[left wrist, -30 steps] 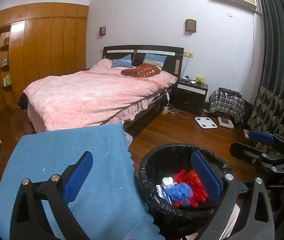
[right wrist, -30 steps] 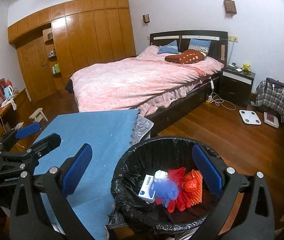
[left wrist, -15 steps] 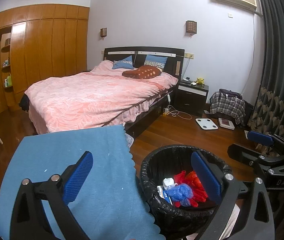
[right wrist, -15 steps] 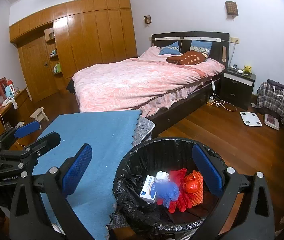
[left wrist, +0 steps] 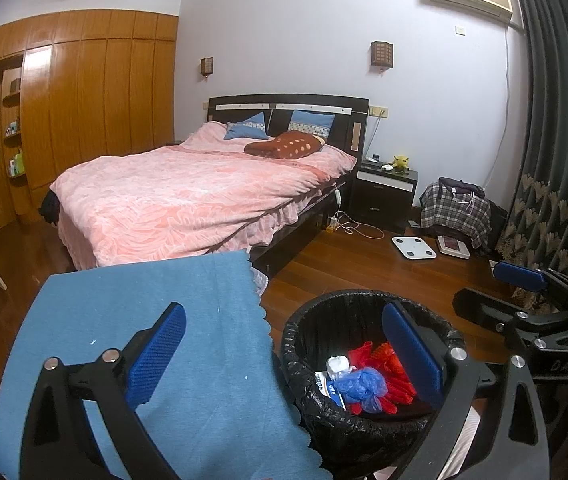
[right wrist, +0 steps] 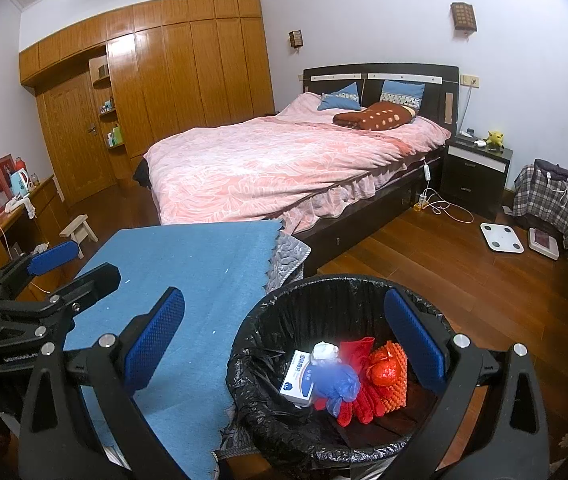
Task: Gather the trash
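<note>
Meanwhile, both grippers, left [left wrist: 284,350] and right [right wrist: 284,334], are kept spread, empty (view barely raised); collected trash [right wrist: 343,380] sits in the bin [right wrist: 284,312].

Pink-covered bed [left wrist: 204,196] — wooden wardrobe [right wrist: 188,80] behind

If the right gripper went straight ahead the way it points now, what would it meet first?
Probably the far edge of the blue-covered table, or the black-lined bin's rim. The open right gripper points at the seam between them, angled slightly down. Depth is unclear; clearing both, it would reach the bed.
</note>
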`<state>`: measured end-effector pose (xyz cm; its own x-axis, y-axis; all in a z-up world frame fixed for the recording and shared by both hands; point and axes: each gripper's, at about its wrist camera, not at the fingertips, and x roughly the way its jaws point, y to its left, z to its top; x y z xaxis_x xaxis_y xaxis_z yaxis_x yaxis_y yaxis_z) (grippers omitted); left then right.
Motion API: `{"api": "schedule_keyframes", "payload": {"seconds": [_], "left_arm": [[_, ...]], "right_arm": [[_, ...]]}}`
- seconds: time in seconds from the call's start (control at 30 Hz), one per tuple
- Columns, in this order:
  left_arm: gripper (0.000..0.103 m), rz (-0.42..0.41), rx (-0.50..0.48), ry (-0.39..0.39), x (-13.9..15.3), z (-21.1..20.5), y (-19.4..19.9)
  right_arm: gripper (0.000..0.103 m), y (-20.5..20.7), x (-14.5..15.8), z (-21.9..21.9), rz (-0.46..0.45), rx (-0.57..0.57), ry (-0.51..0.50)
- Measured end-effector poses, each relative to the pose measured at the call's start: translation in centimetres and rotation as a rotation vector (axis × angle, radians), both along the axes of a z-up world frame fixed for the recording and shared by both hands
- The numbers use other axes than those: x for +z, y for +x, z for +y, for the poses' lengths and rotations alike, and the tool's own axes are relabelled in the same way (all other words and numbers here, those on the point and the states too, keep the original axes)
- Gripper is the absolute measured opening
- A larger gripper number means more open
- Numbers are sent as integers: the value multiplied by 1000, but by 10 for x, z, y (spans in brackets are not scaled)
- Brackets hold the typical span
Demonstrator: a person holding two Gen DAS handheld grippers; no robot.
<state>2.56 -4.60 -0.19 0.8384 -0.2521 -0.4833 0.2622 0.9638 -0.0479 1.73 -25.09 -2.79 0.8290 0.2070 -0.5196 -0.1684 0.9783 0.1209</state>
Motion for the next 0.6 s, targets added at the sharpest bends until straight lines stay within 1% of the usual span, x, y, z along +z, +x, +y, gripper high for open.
{"api": "schedule_keyframes", "payload": {"seconds": [0.6], "left_arm": [[97, 0, 0, 1, 1, 1, -1]], "right_arm": [[98, 0, -1, 1, 1, 0, 0]]}}
